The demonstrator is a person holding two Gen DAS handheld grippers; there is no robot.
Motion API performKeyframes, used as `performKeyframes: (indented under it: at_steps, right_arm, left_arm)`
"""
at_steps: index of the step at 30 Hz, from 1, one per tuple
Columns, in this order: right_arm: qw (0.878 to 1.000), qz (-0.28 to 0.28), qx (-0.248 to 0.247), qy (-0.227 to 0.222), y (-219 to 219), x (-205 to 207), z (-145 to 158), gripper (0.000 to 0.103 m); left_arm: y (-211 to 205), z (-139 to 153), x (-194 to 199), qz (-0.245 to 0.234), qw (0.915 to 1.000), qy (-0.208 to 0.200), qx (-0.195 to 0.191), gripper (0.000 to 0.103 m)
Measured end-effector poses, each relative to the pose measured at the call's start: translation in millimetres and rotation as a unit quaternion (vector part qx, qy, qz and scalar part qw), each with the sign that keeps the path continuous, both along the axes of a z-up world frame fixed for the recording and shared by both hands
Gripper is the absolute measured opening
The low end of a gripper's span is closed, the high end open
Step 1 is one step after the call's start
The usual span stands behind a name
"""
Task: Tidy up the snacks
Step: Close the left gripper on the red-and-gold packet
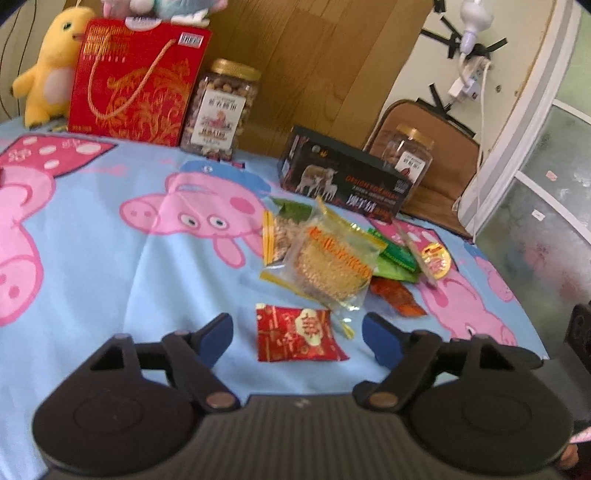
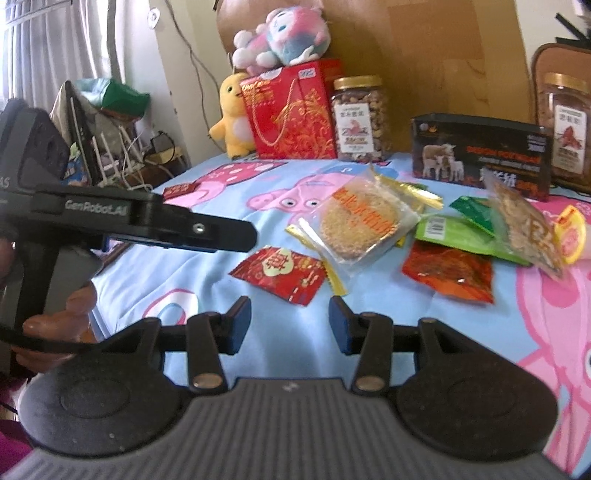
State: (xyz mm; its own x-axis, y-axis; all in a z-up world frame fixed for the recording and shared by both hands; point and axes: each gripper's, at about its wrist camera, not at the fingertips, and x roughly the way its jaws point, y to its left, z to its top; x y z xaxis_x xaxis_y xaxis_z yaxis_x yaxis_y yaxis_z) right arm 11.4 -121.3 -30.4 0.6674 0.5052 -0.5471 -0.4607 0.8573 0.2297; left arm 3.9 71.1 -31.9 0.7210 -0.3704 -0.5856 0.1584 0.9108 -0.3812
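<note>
Pick-up step — left fingers (image 1: 297, 334) stood apart, empty, straddling red packet (image 1: 297, 336); next: lower, close.

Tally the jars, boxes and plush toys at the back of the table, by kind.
Jars: 2 (jar beside the gift box, jar behind the black box)
Boxes: 2 (red gift box, black box)
Plush toys: 2 (yellow plush, pink plush)
Total: 6
</note>
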Motion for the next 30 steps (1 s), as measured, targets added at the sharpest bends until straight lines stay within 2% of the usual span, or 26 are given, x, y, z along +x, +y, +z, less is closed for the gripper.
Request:
performKeyframes:
  at_steps: [2,6,7,9,11,14,18,21,25,30]
  right_arm:
    - [1.000,0.008,-0.007,0.000,5.6,3.3,-1.9,0.049]
    - [1.000,0.021,-0.021,0.003,17.2,12.8,-8.0,0.049]
    - [0.999,0.022,-0.026,0.002,20.0,14.7,-10.1,0.049]
    - [0.999,0.026,-0.036,-0.007,25.5,16.8,-10.7,0.049]
    - [0.998,0.033,-0.045,-0.017,29.7,17.2,-10.1,0.039]
    - [0.997,0.036,-0.059,-0.033,33.0,13.4,-8.3,0.031]
    - [0.998,0.034,-0.043,-0.030,30.0,10.9,-9.5,0.030]
    - [0.997,0.041,-0.055,-0.040,33.8,6.0,-9.6,0.030]
    - [0.997,0.046,-0.057,-0.041,33.6,5.6,-9.2,0.034]
    - [0.995,0.046,-0.078,-0.041,40.1,10.0,-11.2,0.043]
  left_arm:
    - [1.5,-5.2,5.4,-0.007,0.9998,0.012,-0.012,0.061]
    - [0.5,-15.9,15.5,-0.022,0.9990,0.029,-0.026,0.047]
    - [0.3,-18.6,17.8,-0.022,0.9987,0.035,-0.029,0.040]
    - [1.0,-20.0,16.7,-0.020,0.9985,0.036,-0.036,0.035]
    - [1.6,-19.8,14.4,-0.028,0.9976,0.039,-0.050,0.028]
    - [1.5,-17.5,4.1,-0.024,0.9979,0.034,-0.050,0.027]
    - [3.7,-19.4,-4.5,-0.017,0.9971,0.039,-0.062,0.027]
    - [4.8,-19.6,-8.5,-0.013,0.9971,0.039,-0.064,0.027]
    - [8.0,-21.2,-8.1,-0.008,0.9965,0.043,-0.071,0.027]
    - [10.1,-23.1,-8.3,-0.004,0.9963,0.047,-0.072,0.026]
